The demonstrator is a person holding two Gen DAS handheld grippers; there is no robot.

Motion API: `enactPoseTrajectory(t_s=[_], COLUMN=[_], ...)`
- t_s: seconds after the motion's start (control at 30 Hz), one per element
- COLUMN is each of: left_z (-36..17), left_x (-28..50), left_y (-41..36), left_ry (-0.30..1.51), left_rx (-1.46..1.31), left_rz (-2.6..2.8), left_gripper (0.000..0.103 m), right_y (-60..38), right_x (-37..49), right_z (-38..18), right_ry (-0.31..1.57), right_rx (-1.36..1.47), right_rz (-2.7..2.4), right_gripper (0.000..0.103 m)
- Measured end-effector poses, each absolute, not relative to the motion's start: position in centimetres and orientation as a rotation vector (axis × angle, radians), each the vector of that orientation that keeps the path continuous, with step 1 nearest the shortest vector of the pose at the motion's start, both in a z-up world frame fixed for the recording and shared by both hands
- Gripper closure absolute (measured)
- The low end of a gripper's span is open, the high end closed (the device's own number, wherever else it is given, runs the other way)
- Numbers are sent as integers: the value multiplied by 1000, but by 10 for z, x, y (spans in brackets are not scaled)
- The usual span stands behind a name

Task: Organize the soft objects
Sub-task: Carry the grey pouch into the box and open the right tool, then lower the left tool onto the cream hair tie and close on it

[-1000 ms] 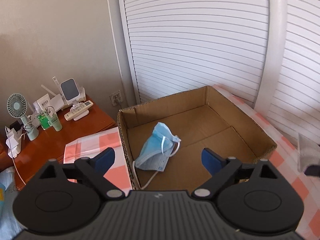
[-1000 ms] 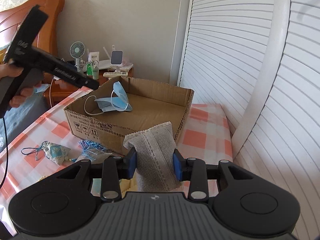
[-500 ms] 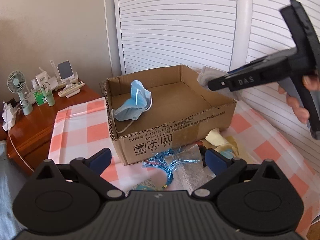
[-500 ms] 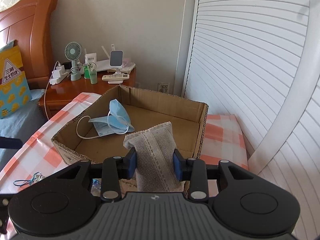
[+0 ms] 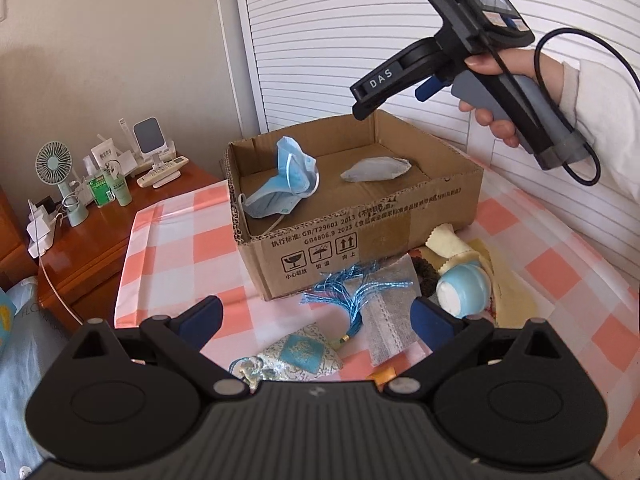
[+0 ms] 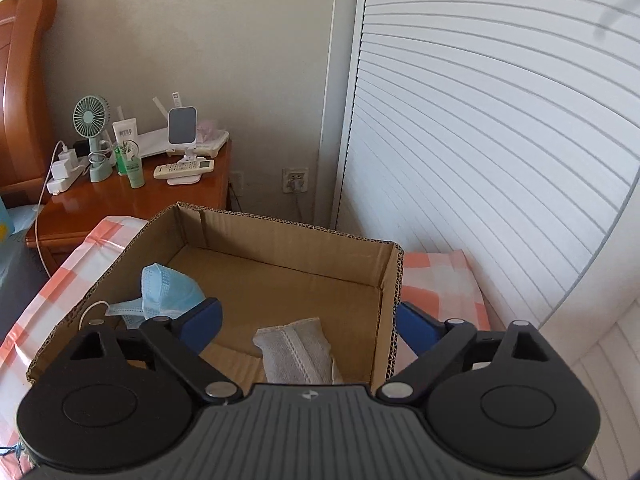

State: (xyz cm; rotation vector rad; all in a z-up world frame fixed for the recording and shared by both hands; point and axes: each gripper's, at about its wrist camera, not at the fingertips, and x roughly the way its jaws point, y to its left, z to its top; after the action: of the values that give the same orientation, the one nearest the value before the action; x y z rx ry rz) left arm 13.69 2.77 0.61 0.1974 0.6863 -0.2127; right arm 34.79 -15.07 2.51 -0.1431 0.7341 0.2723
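Cardboard box [image 5: 360, 236] on the checked cloth [image 5: 176, 248] holds a blue face mask [image 5: 286, 188] and a grey lace pouch [image 5: 376, 169]. Left wrist view: left gripper [image 5: 316, 316] spread empty above a blue tassel [image 5: 352, 292] and embroidered sachet [image 5: 304, 356]. Right wrist view: right gripper [image 6: 308, 320], jaws opening, hangs over the box; the pouch [image 6: 296, 354] lies loose on its floor, touching neither pad.

Cardboard box [image 6: 384, 276] open-topped, floor bare between face mask [image 6: 168, 292] and grey pouch [image 6: 296, 354]; walls hem sides
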Motion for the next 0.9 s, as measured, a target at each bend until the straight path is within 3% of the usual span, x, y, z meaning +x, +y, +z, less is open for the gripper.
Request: enactPoseTrajectory(t_s=[0.13, 0.5, 0.9], left_z=[6, 5, -1], left_x=[130, 110, 85], left_y=[34, 44, 53], left_ry=[689, 701, 725], left_rx=[199, 186, 200], left_rz=[-212, -196, -201], left_gripper=[3, 3, 3], right_y=[-153, -165, -167], right_x=[327, 251, 163], right_z=[30, 32, -10], right_ry=[719, 743, 790], right_rx=[-158, -107, -84], right_rz=[262, 276, 274], right_gripper=[0, 0, 0])
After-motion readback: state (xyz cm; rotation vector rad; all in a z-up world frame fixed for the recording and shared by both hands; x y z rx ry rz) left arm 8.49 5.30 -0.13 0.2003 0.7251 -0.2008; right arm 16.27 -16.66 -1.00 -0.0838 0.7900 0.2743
